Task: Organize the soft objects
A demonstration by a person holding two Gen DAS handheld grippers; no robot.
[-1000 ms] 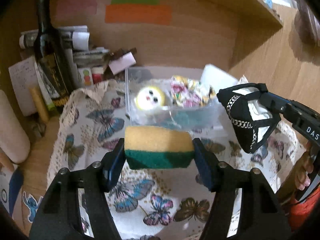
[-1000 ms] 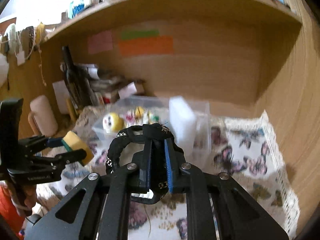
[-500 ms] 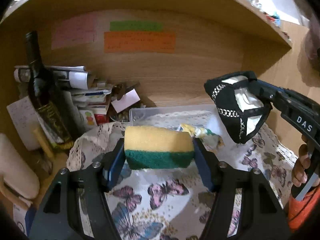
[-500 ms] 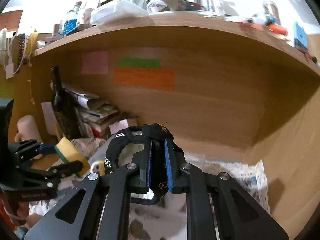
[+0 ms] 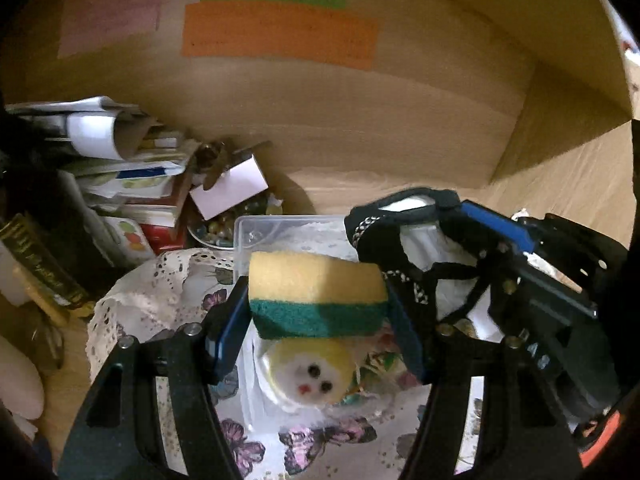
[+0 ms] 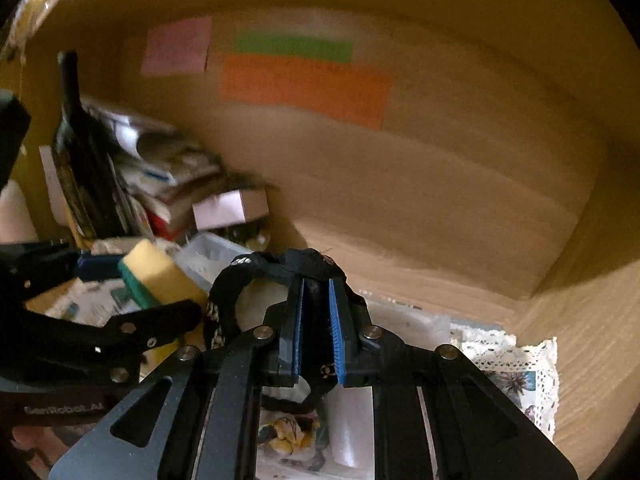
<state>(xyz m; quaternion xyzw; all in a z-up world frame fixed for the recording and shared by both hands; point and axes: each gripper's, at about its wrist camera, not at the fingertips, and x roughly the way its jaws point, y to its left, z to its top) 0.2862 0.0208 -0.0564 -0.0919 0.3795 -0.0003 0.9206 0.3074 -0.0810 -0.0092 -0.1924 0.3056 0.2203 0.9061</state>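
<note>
My left gripper [image 5: 318, 300] is shut on a yellow sponge with a green scouring side [image 5: 316, 292], held just above a clear plastic box [image 5: 246, 236]. In the box below lies a round yellow and white plush face [image 5: 308, 372] beside a floral cloth [image 6: 288, 432] and a white block [image 6: 348, 420]. My right gripper [image 6: 316, 288] is shut on a black strappy fabric piece with chain trim [image 6: 256, 268], hanging over the box's right part. In the left wrist view that black piece [image 5: 400, 240] sits close to the right of the sponge. The sponge [image 6: 160, 276] shows at the left of the right wrist view.
A butterfly-print lace cloth [image 5: 160, 280] covers the wooden shelf floor. A dark bottle [image 6: 76, 152], stacked papers and books [image 5: 120, 168] and a small white box [image 5: 228, 188] crowd the back left. The back wall carries coloured notes [image 5: 280, 32]. A wooden side wall [image 6: 592, 320] closes the right.
Both grippers have moved forward under the shelf with their loads. The box now lies beneath the sponge, and the right gripper has drawn close beside the left one.
</note>
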